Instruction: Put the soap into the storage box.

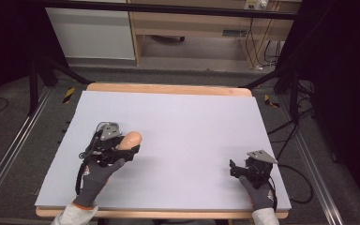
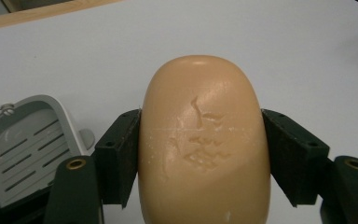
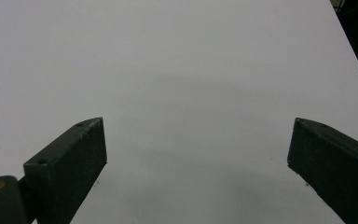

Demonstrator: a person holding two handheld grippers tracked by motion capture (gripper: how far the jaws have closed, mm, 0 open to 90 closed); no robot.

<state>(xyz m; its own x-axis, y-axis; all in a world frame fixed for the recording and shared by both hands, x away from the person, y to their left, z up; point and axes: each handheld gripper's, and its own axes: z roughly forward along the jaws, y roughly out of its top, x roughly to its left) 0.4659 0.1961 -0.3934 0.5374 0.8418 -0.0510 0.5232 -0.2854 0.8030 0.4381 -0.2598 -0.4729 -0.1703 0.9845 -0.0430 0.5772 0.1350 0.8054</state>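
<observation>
On the left part of the white table (image 1: 178,122), my left gripper (image 2: 200,149) is clenched on the tan soap (image 2: 203,140), its jaws pressing both long sides. The soap's rounded end sticks out past the jaws. A grey slotted soap dish (image 2: 25,144) lies just beside it. My right gripper (image 3: 196,158) rests near the right edge, its jaws spread wide over bare table.

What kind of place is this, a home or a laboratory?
Probably a laboratory or recording workspace: dark frame bars stand around the table, cables run over the floor, and the left hand-held gripper clamps a soap bar.
</observation>
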